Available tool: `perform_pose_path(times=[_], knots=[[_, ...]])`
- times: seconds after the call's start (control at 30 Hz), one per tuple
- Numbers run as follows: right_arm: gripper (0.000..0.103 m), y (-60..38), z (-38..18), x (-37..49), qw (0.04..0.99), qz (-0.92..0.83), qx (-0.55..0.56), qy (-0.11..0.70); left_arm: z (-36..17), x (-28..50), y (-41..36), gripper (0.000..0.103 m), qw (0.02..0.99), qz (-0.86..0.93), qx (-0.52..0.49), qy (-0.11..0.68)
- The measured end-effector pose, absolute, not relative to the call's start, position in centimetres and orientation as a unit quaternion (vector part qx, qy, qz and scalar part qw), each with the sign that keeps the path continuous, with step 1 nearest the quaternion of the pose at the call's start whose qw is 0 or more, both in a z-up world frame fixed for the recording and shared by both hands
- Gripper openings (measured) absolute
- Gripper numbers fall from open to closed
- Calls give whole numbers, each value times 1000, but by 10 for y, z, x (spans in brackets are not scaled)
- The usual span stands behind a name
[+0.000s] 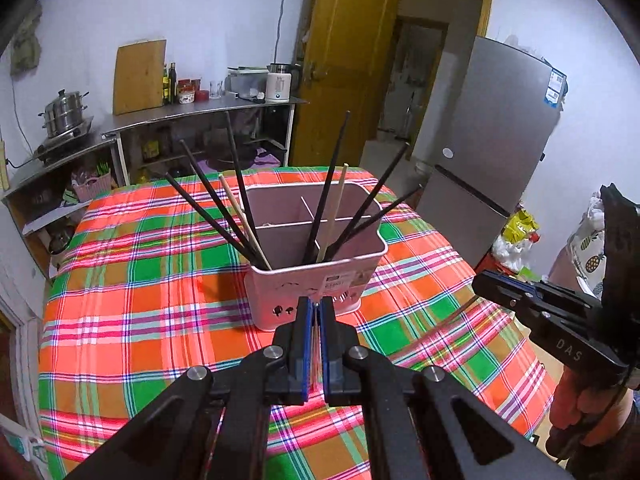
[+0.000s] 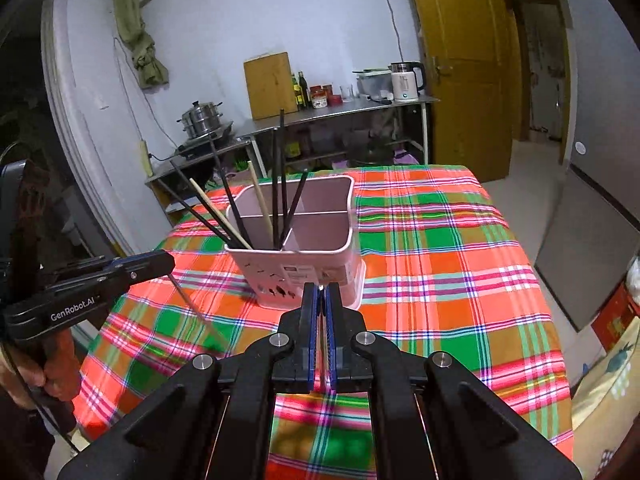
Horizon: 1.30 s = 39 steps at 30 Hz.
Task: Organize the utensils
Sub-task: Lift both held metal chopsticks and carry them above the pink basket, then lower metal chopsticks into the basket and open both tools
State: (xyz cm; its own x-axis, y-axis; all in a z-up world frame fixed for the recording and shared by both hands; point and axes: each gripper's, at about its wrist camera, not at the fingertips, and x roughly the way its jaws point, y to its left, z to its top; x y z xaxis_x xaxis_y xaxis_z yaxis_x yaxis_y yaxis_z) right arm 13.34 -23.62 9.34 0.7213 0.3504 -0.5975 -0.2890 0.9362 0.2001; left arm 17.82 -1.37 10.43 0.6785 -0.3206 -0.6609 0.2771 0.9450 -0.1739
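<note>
Chopsticks [image 1: 240, 216] fan from a pink holder [image 1: 316, 280] at frame centre; light, stiff, best pinched mid-shaft. Left gripper [image 1: 316, 304] and right gripper [image 2: 320, 290] are nearly closed, each possibly pinching something thin.

left gripper [image 1: 316, 304] jaws closed, right gripper [image 2: 321, 290] jaws closed
</note>
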Motion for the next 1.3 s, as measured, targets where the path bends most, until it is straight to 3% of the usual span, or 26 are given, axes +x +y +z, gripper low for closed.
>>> perform_pose_path(times=[0.73,1.3], knots=[[4,-228,108,115,929,187,40,317,115,166,-1,3,910,-161,-40,381],[4,-189,170,147,947,208,35,241,209,199,33,3,938,-152,-71,302]])
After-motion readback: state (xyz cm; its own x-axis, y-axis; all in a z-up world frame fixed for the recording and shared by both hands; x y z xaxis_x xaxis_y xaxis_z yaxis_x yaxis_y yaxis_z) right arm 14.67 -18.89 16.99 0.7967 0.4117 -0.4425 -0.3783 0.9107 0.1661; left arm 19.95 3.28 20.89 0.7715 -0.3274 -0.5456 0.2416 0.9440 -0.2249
